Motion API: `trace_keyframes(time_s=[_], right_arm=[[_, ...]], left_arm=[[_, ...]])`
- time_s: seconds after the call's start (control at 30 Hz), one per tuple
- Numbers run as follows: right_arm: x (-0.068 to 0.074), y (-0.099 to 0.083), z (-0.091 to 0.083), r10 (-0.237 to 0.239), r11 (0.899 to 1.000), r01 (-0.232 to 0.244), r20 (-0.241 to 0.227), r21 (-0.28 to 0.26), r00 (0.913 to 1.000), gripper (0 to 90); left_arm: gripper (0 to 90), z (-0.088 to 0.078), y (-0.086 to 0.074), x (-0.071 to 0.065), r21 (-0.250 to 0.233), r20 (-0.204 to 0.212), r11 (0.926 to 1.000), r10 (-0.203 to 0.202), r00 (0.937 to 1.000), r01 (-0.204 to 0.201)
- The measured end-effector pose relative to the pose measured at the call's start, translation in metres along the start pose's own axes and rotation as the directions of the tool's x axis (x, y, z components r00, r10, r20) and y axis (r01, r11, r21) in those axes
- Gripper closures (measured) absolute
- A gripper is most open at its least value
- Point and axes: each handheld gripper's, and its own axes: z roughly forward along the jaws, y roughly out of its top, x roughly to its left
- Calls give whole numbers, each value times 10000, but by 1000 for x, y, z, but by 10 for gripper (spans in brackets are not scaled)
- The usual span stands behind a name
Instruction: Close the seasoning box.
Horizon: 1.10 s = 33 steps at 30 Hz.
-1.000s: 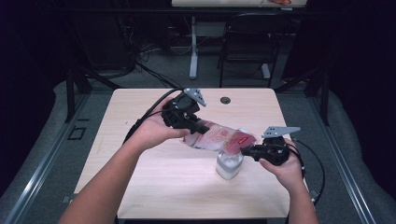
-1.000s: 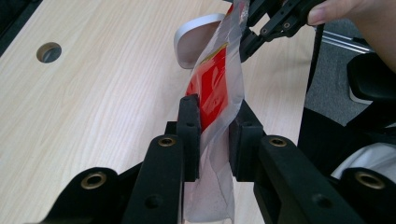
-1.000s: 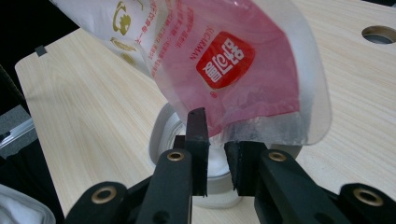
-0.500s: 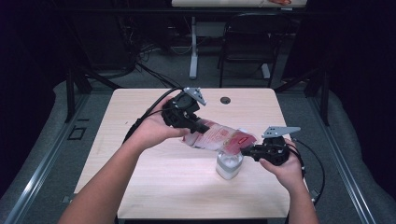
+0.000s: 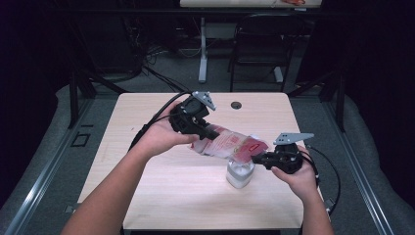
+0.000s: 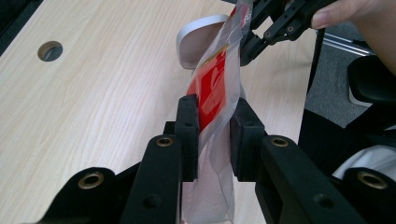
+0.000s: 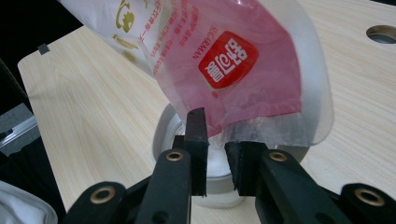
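Above the right half of the desk [image 5: 161, 196], a red-and-clear plastic pouch [image 5: 226, 145] hangs slanted between the two tools, its lower mouth end tipped over a small white jar [image 5: 240, 174] that stands near the desk's right edge, toward the near side. In the right gripper view the pouch's clear lip sits right over the jar's open rim, and something white shows inside the jar — whether that is poured contents or just the jar's own inside I cannot tell.

The left gripper [image 6: 212, 135] is clamped on the pouch's upper end; its fingers [image 6: 187, 122] press the film flat from both sides. The right gripper [image 7: 215, 149] has its fingers close together at the pouch's lower edge beside the mouth, seemingly pinching the clear film, though the contact itself is hard to make out.

As a judgement: the lifting, aiming and tilting are done, and the work stands at the pouring step itself. No stream is visible falling. Left to do — raise the left end further so the contents slide down, then right the pouch and set it on the desk.

A round cable hole [image 5: 236, 105] lies at the far edge, well apart.
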Motion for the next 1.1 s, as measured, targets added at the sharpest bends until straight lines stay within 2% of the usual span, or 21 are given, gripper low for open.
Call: trace_keyframes(time_s=[0.57, 0.83, 1.1], right_arm=[[3, 2, -4, -158, 9997, 162, -250, 172, 9996, 794], [3, 2, -5, -124, 9998, 131, -415, 157, 9991, 796], [3, 1, -3, -68, 9998, 75, -373, 182, 9993, 796]], left_arm=[[761, -2, 0, 1, -143, -16, 9998, -143, 9999, 143], [759, -5, 2, -1, -136, -59, 9999, -44, 10000, 43], [758, -4, 3, -2, -72, -64, 10000, -2, 10000, 2]])
